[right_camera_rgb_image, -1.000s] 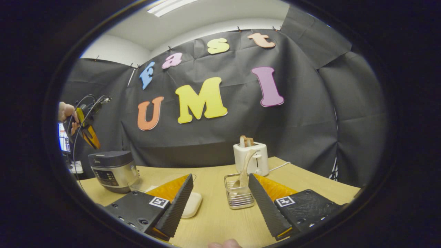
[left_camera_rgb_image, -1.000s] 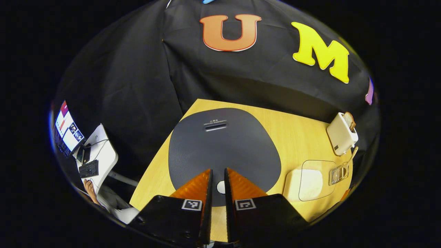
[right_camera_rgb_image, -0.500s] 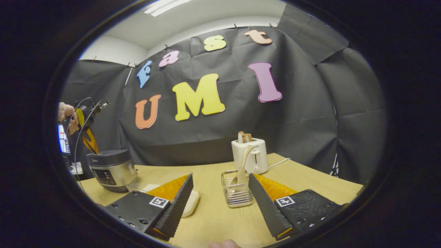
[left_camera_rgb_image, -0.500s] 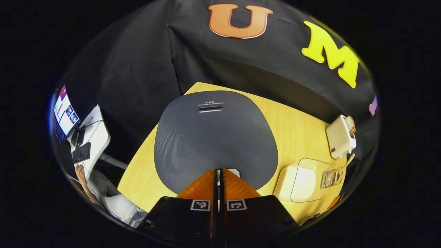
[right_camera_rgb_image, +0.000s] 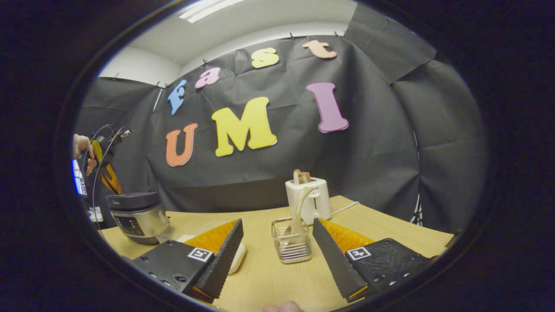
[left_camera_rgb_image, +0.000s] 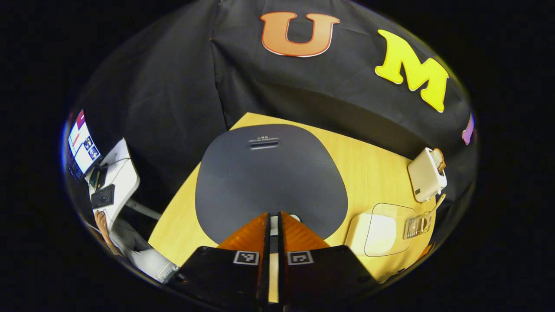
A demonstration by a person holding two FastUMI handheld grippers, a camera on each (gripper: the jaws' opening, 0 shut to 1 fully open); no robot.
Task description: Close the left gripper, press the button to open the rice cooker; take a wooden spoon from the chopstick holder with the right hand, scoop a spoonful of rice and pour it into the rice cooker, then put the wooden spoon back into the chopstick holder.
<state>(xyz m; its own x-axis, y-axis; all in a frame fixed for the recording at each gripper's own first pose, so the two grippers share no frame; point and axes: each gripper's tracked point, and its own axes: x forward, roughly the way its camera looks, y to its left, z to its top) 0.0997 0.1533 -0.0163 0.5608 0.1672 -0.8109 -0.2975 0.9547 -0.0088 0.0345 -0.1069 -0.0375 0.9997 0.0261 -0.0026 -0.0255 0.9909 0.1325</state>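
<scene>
Two fingers of my left gripper (left_camera_rgb_image: 273, 225) sit almost together, a thin slit between them and nothing held; a second ago they stood visibly apart, so the closing step looks done. Just past their tips the white button (left_camera_rgb_image: 295, 216) peeks out at the near edge of the cooker (left_camera_rgb_image: 269, 177) lid, which is still down, so I judge the press is next. My right gripper (right_camera_rgb_image: 277, 242) is wide open and empty, low over the table (right_camera_rgb_image: 269, 277). Between its fingers, farther on, the wire holder (right_camera_rgb_image: 292, 245) stands upright with the spoon (right_camera_rgb_image: 298, 214) leaning in it. Left of it a clear-lidded box (left_camera_rgb_image: 381, 227) holds something white, probably rice. Beyond stands the toaster (right_camera_rgb_image: 308, 199) with bread in its slot.
</scene>
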